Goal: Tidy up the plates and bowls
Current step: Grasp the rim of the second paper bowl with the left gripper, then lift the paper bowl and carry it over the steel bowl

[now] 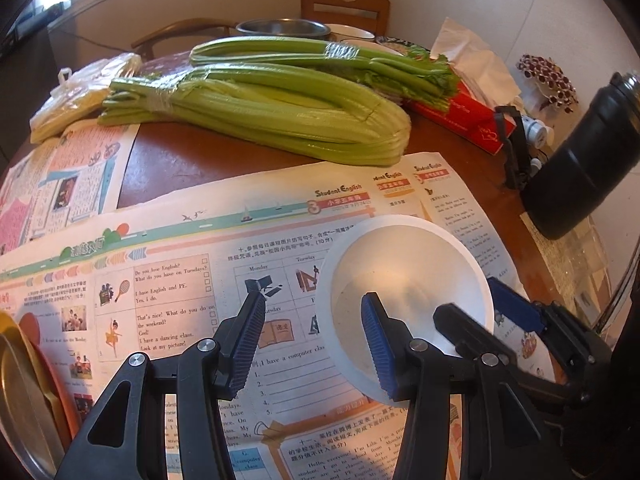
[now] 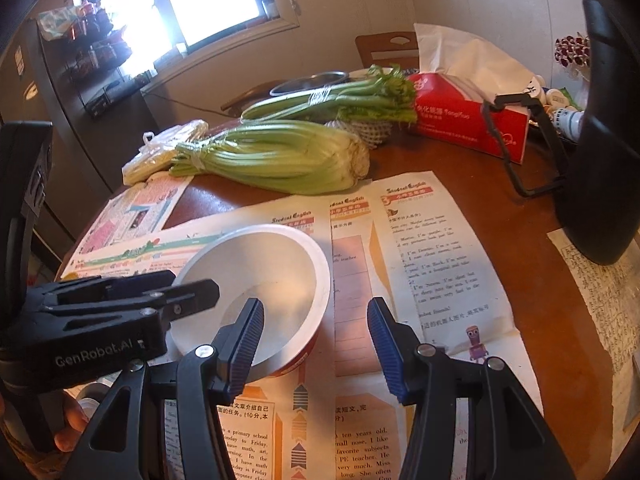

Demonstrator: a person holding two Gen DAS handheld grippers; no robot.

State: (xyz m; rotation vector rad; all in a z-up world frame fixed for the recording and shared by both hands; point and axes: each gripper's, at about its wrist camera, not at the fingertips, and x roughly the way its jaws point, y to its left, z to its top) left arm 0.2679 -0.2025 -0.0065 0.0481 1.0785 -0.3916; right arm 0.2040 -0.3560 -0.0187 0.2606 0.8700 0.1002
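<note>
A white bowl (image 1: 412,280) with a red outside stands on newspaper on the wooden table; it also shows in the right wrist view (image 2: 272,280). My left gripper (image 1: 312,328) is open, its right finger over the bowl's near rim and its left finger outside, touching nothing. My right gripper (image 2: 316,332) is open, its left finger at the bowl's near right rim and its right finger outside over the paper. Each gripper shows in the other's view, the left (image 2: 120,300) beside the bowl's left rim. Gold and orange plates (image 1: 24,392) lie at the left edge.
Two celery bunches (image 1: 260,112) lie across the table's middle. Behind them are a steel bowl (image 1: 284,28) and white dishes (image 1: 352,34). A red tissue box (image 2: 468,120), a black flask (image 1: 588,160) and a yellow bag (image 1: 76,96) stand around. A chair (image 1: 344,4) is beyond.
</note>
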